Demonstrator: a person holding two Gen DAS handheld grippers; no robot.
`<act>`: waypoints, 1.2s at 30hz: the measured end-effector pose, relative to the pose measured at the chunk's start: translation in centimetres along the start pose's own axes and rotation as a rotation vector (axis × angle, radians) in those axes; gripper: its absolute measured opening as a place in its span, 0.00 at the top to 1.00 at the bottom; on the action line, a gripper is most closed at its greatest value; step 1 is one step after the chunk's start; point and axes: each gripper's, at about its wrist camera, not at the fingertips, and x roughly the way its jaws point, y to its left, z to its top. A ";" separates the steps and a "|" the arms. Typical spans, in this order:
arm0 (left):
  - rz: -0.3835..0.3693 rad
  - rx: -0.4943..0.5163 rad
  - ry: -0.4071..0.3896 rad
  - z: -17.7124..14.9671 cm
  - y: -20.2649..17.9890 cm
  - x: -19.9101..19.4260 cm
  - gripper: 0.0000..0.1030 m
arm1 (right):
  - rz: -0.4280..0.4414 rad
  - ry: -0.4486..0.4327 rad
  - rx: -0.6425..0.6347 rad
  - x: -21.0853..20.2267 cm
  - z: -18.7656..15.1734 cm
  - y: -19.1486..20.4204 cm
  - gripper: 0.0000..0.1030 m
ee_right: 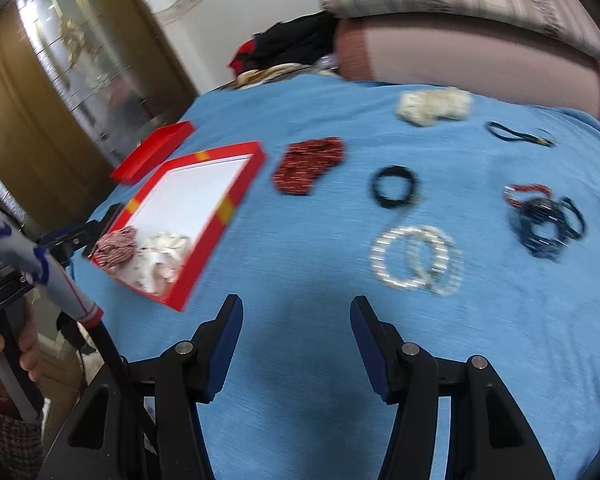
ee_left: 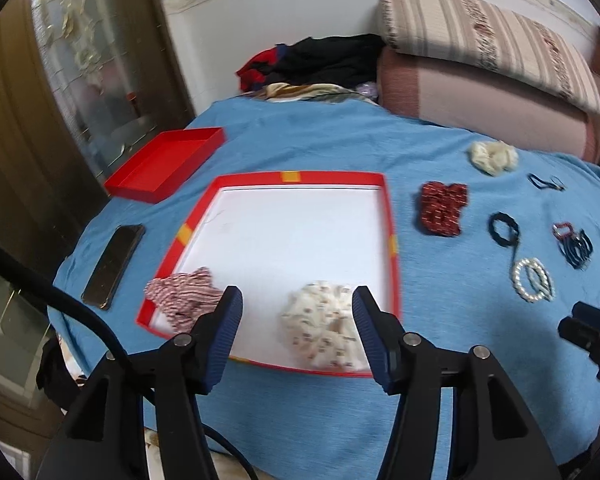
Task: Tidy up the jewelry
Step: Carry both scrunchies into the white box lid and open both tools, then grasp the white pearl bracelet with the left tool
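Jewelry and hair ties lie spread on a blue cloth-covered worktop (ee_left: 300, 148), and the red-rimmed shallow box with a white floor (ee_left: 388, 200) serves as the landmark here. Left of that box lies a dark flat phone (ee_left: 114, 266), and behind the box's left corner sits a plain red box lid (ee_left: 164, 166), open side up. Inside the box, at its near left corner, rests a red-and-white striped fabric scrunchie (ee_left: 180, 296); beside it, along the near edge, rests a cream patterned fabric scrunchie (ee_left: 324, 326).

The left gripper (ee_left: 296, 328) hangs above the box's near edge with its jaws standing apart and nothing pressed between them; the cream patterned scrunchie shows through the gap below.

Right of the box lies a dark red beaded scrunchie (ee_left: 442, 208). Farther right and toward the back sits a pale cream fluffy scrunchie (ee_left: 494, 156). Right of the red beaded one lie a black elastic hair ring (ee_left: 504, 230) and, nearer, a looped white pearl bracelet (ee_left: 534, 280). Farther right again are a thin dark hair band (ee_left: 546, 182) at the back and a tangle of dark blue bands with a red one (ee_left: 576, 246).

The right gripper (ee_right: 296, 340) hovers over bare blue cloth, nearer than the pearl bracelet and right of the box, jaws apart and empty.
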 end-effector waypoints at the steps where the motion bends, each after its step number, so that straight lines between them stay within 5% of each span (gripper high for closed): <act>1: -0.005 0.007 0.002 0.0 -0.5 -0.1 0.45 | -0.016 -0.005 0.007 -0.5 -0.3 -0.9 0.41; 13: -0.179 0.075 0.123 -0.3 -9.3 3.1 0.44 | -0.179 -0.039 0.212 -4.2 -2.8 -12.6 0.41; 19: -0.319 0.102 0.200 -0.8 -14.6 5.9 0.44 | -0.218 -0.055 0.231 -3.6 -2.2 -14.5 0.41; 24: -0.446 0.079 0.259 -0.5 -18.2 8.8 0.54 | -0.232 -0.061 0.261 -3.3 -2.1 -16.5 0.41; 30: -0.510 0.006 0.319 0.5 -20.8 12.5 0.55 | -0.238 -0.057 0.289 -3.2 -2.6 -18.2 0.41; 32: -0.509 0.018 0.300 0.9 -21.8 12.6 0.72 | -0.234 -0.057 0.296 -3.1 -2.7 -18.5 0.41; 33: -0.504 0.031 0.311 0.8 -22.3 12.7 0.90 | -0.230 -0.056 0.298 -3.0 -2.8 -18.5 0.41; 36: -0.461 0.062 0.299 0.5 -22.7 12.1 0.91 | -0.213 -0.052 0.295 -2.9 -2.8 -18.2 0.41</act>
